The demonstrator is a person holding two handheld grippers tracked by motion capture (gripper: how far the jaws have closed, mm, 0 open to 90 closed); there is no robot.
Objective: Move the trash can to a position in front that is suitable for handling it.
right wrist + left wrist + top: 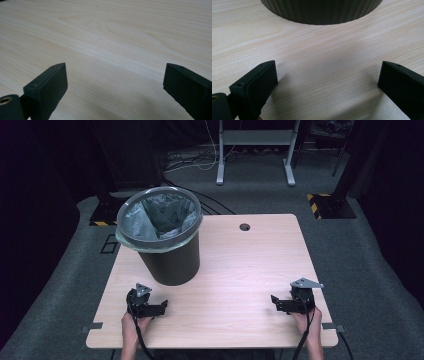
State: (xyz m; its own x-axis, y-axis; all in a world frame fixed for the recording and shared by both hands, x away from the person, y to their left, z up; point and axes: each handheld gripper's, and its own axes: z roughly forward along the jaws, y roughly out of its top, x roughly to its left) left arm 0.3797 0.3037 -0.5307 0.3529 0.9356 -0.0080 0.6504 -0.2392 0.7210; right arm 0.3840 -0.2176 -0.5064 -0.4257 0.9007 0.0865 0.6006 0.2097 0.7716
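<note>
1. The surface (240, 270) is a pale wood-grain top with rounded corners, standing on a grey carpeted floor (380, 265). A small round cable hole (244, 227) sits near its far edge, about midway across.

2. Beyond the surface stands a white metal frame (255, 150) on two feet, with loose cables on the floor to its left. Black stand bases with yellow-and-black striped edges sit at the far left and far right of the floor.

3. The waste bin (165, 240) stands upright on the far left part of the surface. It is dark and ribbed, narrower at the foot than at the rim, and a translucent grey bag (159, 215) lines it and folds over the rim. In the left gripper view its ribbed base (322, 11) lies straight ahead of the jaws, near but apart from them, with bare wood between.

4. The left claw (159, 307) rests low at the near left, just in front of the bin, held by a hand (132, 325). Its jaws stand wide apart with nothing between them.

5. The right claw (280, 303) rests at the near right, well apart from the bin, held by the other hand (307, 320). Its jaws are likewise spread wide, with bare wood ahead of them.
</note>
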